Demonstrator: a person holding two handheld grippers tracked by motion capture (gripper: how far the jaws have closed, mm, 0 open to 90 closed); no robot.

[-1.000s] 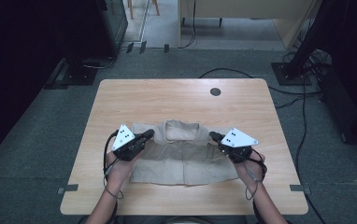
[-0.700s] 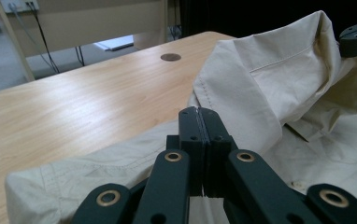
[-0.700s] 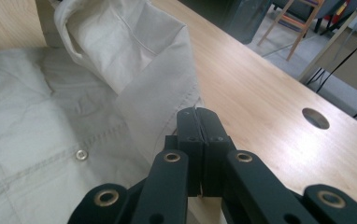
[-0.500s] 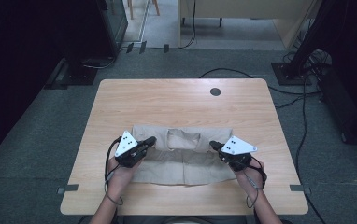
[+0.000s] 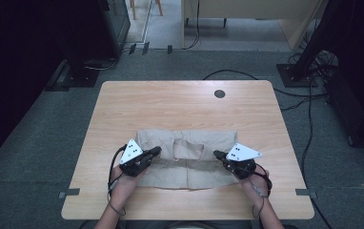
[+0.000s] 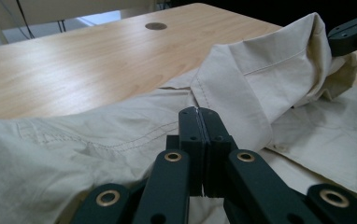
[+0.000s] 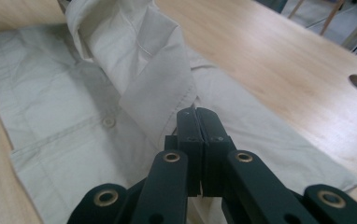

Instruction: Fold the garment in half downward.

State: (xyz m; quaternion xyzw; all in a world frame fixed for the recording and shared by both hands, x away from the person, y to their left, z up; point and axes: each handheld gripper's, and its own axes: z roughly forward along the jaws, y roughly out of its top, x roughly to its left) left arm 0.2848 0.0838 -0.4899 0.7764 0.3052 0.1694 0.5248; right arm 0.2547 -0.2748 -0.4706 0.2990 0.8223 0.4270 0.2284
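Left tool: we had the left tool (image 5: 155,151) pinched tight on a fold of the pale beige cotton shirt (image 5: 189,164), at its left side; in the left gripper view its black jaws met with cloth caught between them (image 6: 199,122).
Garment: the shirt lay across the near half of the light wooden worktop (image 5: 180,107), spread wide from left to right, collar area near the middle.
Fold so far: we judged the far edge already brought toward us, since a doubled band of cloth ran across the top and a raised flap stood between the two tools.
Raised flap: in the right gripper view that flap rose up from the flat layer, so we did not count the fold as laid down yet.
Right tool: we had the right tool (image 5: 217,154) clamped on the cloth at the right side; its jaws met on the edge of the lifted flap (image 7: 196,122).
Left to do: by our reading, we needed to lower the held band flat, let go, smooth it, and probably fold the sides in.
Worktop hole: a round dark grommet (image 5: 219,94) sat well apart from the shirt.
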